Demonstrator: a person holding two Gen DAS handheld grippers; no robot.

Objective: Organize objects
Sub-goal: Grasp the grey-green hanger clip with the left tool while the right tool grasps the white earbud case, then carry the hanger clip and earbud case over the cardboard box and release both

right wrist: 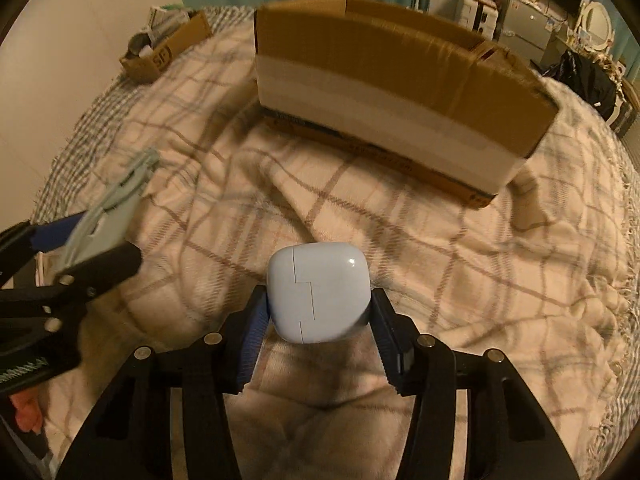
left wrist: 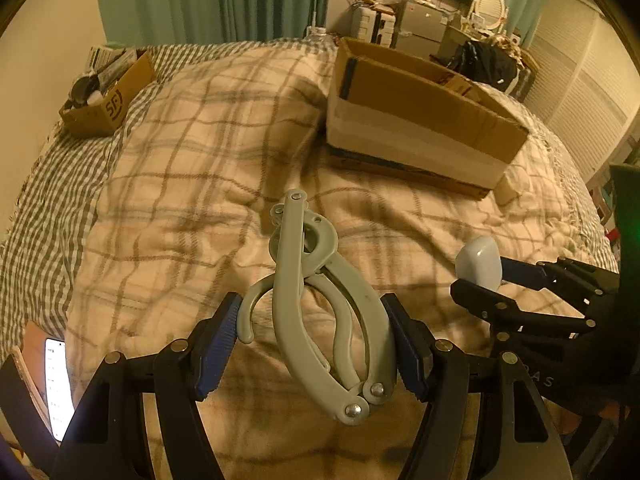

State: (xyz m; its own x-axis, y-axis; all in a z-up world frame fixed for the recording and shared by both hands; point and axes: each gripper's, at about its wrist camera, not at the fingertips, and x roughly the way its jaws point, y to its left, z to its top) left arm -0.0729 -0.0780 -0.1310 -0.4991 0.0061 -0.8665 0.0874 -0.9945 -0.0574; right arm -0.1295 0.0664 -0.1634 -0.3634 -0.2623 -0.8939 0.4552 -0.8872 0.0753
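Note:
My left gripper (left wrist: 312, 340) is shut on a grey folding hanger (left wrist: 320, 304) and holds it above the plaid blanket. The hanger also shows in the right wrist view (right wrist: 108, 216), at the left. My right gripper (right wrist: 318, 328) is shut on a pale blue earbud case (right wrist: 318, 290), held above the blanket. The case (left wrist: 478, 262) and right gripper (left wrist: 500, 280) show at the right of the left wrist view. A large open cardboard box (right wrist: 380, 92) stands on the bed ahead of both grippers; it also shows in the left wrist view (left wrist: 420, 120).
A smaller cardboard box (left wrist: 104, 96) with several items sits at the far left of the bed. A lit phone (left wrist: 58, 388) lies at the near left edge. A small pale block (left wrist: 506, 188) lies beside the big box. Furniture and a dark bag (left wrist: 488, 64) stand beyond the bed.

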